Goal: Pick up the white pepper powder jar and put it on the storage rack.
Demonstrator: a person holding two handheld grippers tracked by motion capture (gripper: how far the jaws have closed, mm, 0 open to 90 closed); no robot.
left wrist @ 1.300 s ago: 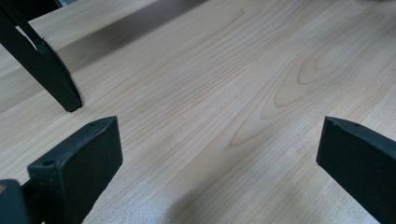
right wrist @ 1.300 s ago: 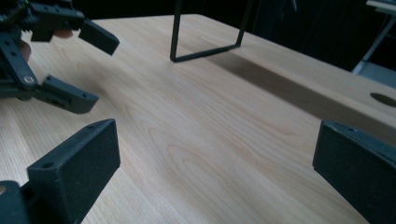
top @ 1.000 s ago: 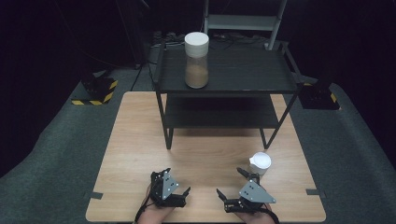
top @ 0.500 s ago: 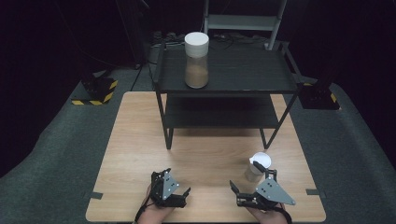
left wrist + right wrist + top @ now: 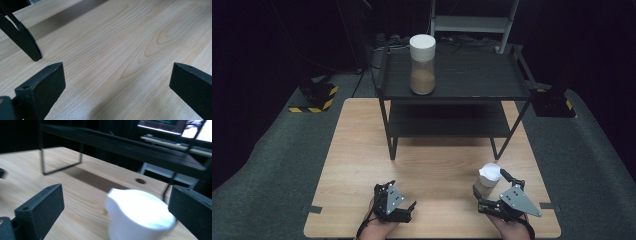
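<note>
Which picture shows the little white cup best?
The right gripper view shows the white cup best: it is close and large, standing between the right gripper's open jaws, though a bit blurry. The high view shows the cup small, on the wooden table by that gripper. The left gripper view looks at bare table.

A small white plastic cup with a pouring lip [image 5: 488, 174] is stood upright near the right front corner of the wooden table [image 5: 362, 150]. A tall clear jar with a white lid [image 5: 422, 64], half filled with brown powder, is stood upright on the left part of the black shelf rack's top [image 5: 482, 75].
</note>
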